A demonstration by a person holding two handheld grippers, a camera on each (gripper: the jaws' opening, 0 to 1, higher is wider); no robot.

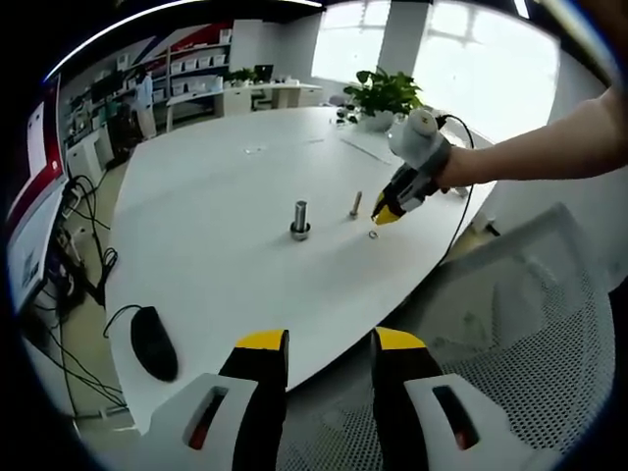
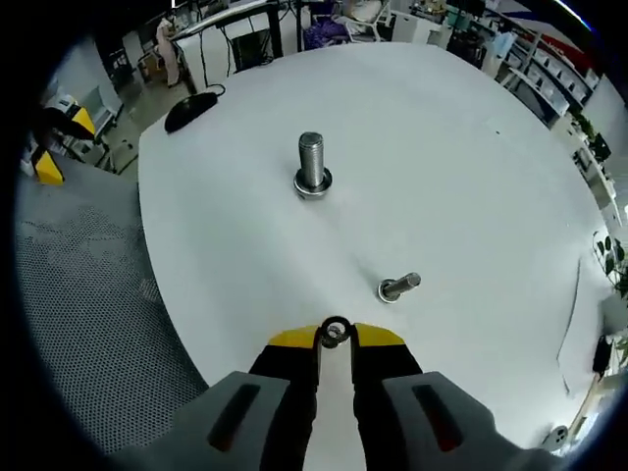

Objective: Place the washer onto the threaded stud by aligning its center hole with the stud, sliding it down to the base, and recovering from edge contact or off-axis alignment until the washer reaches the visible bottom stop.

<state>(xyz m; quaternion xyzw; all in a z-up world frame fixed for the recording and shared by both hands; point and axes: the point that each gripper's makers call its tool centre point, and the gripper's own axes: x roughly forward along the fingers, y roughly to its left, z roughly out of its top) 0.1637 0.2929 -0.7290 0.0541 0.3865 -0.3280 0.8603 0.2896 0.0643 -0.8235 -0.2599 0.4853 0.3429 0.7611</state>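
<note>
Pinching the washer [image 2: 336, 333] between its yellow tips, the right gripper [image 2: 336, 339] has its jaws drawn narrow, the ring standing at the very tip line, held over the white table [image 2: 471, 177] near its edge. Just beyond it a small bolt [image 2: 399, 287] lies tilted on the tabletop. Farther on, the threaded stud [image 2: 312, 164] stands upright on its flanged base, well apart from the washer. A black mouse [image 2: 186, 113] rests at the far table edge.

Left gripper view: the left gripper [image 1: 329, 343] hangs off the table over a mesh chair [image 1: 520, 324], jaws apart, nothing between them. The mouse [image 1: 154, 342] lies near that edge. Mid-table stands the stud [image 1: 300, 219], the small bolt [image 1: 356, 204] beside it, and the right gripper [image 1: 386, 214] with a ring [image 1: 373, 234] just below its tips. A potted plant [image 1: 381, 96] sits at the far side.
</note>
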